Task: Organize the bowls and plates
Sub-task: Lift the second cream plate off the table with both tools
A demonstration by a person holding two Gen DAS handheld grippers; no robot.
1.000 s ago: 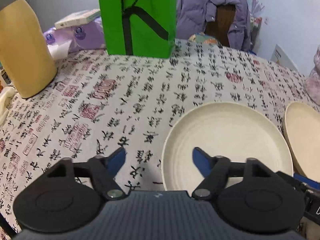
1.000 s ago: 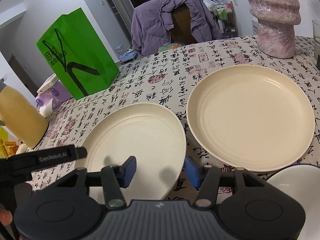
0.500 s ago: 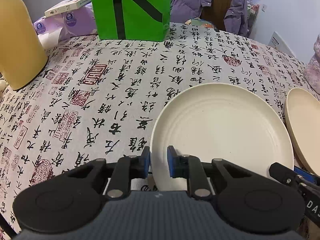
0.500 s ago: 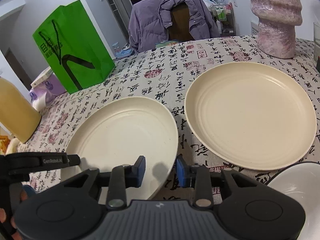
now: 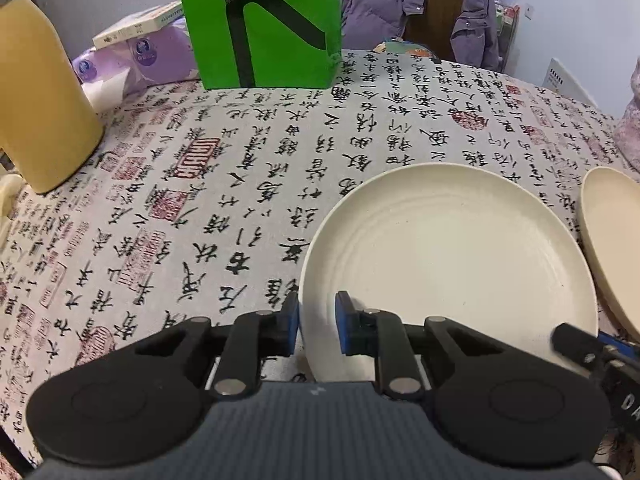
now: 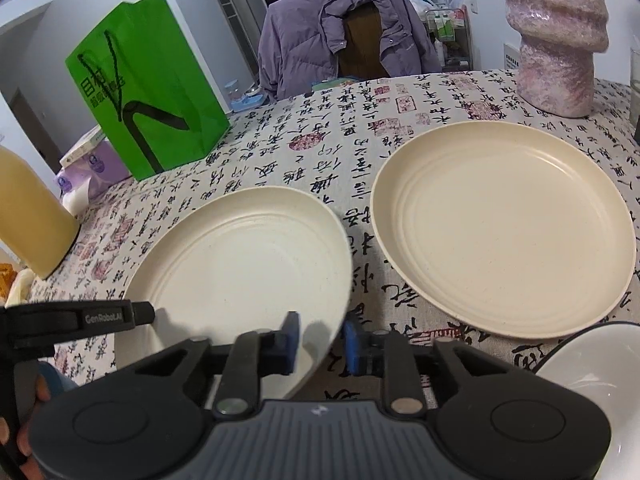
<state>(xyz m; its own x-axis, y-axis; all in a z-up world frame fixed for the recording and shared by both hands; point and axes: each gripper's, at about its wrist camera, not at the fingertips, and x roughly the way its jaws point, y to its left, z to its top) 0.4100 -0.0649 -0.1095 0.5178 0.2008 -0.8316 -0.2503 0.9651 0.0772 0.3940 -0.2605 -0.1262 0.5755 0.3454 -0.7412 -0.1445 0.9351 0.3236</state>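
A cream plate (image 5: 448, 256) lies on the calligraphy-print tablecloth, and both grippers hold it. My left gripper (image 5: 317, 320) is shut on its near left rim, one blue pad outside and one inside. My right gripper (image 6: 322, 340) straddles the same plate (image 6: 240, 256) at its near right rim, its jaws closing onto that edge, which looks slightly raised. A second, larger cream plate (image 6: 500, 224) lies flat to the right, apart from the first; its edge (image 5: 616, 240) shows in the left wrist view. A white bowl (image 6: 600, 368) sits at the near right corner.
A green paper bag (image 5: 260, 24) stands at the back, a yellow bottle (image 5: 36, 92) at the left, purple tissue packs (image 5: 136, 60) behind it. A pink twisted vase (image 6: 556, 36) stands at the back right. A chair with a purple jacket (image 6: 344, 36) is beyond the table.
Both grippers went from open to closed around the nearer plate's rim, left first, then right. Neither hand shifted much.
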